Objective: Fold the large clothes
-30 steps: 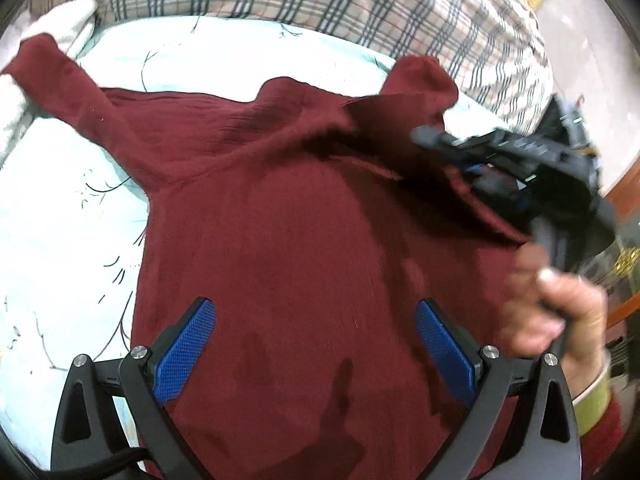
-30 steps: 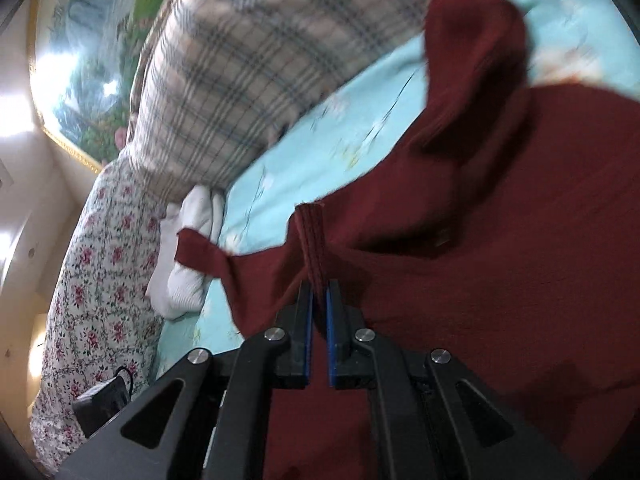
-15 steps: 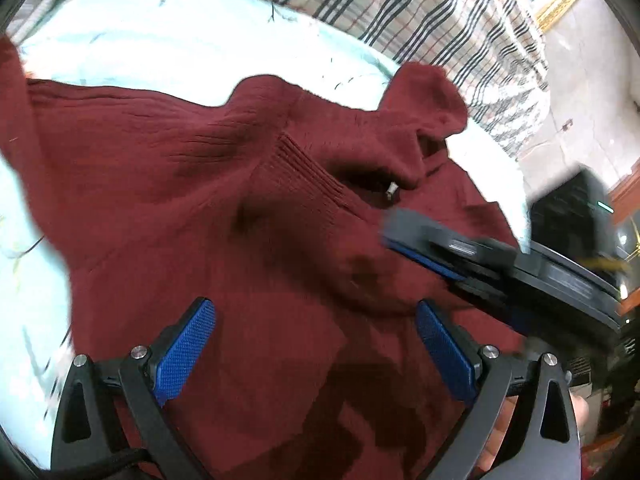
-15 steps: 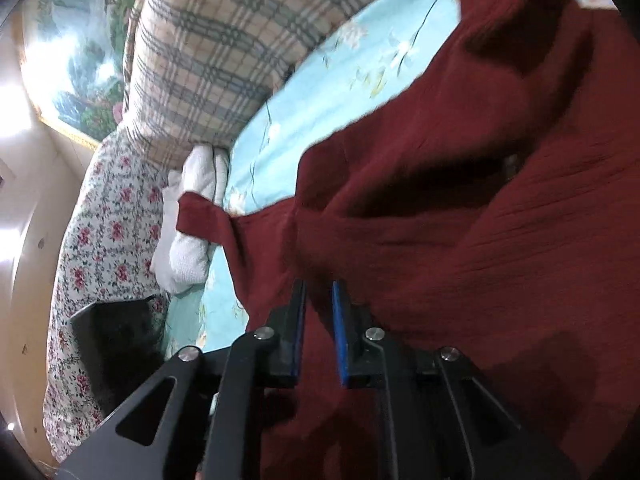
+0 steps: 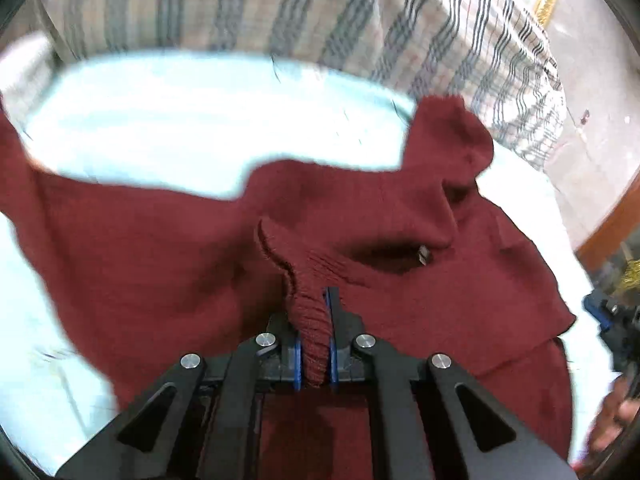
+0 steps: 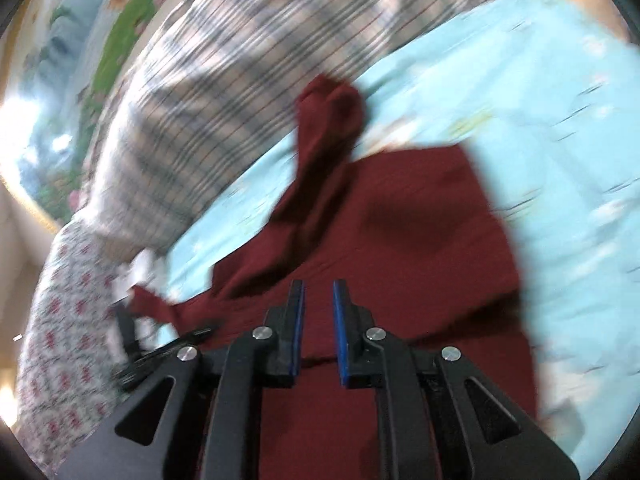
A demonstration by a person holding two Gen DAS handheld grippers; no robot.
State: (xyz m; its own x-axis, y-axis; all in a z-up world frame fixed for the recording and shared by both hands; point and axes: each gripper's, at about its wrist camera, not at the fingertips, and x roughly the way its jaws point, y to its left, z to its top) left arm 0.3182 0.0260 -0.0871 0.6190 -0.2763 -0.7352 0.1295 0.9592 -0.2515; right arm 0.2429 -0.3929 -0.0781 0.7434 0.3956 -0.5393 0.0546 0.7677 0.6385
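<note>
A dark red knit sweater point(image 5: 160, 248) lies spread on a light blue bedsheet point(image 5: 168, 120). My left gripper point(image 5: 312, 312) is shut on a ribbed fold of the sweater near its collar and lifts it a little. The collar opening with a small tag point(image 5: 423, 255) lies just to the right. In the right wrist view the sweater point(image 6: 420, 232) lies below my right gripper point(image 6: 318, 300), whose pads stand a little apart with nothing between them. One sleeve point(image 6: 328, 120) points away toward the plaid cover.
A plaid quilt point(image 5: 360, 20) is bunched along the far side of the bed. A floral cover point(image 6: 60, 320) hangs at the left of the right wrist view. The right gripper and hand point(image 5: 616, 344) show at the right edge of the left wrist view.
My left gripper has closed on a fold of the sweater near the collar. My right gripper has let go of its fold, opened slightly and drawn back to the right.
</note>
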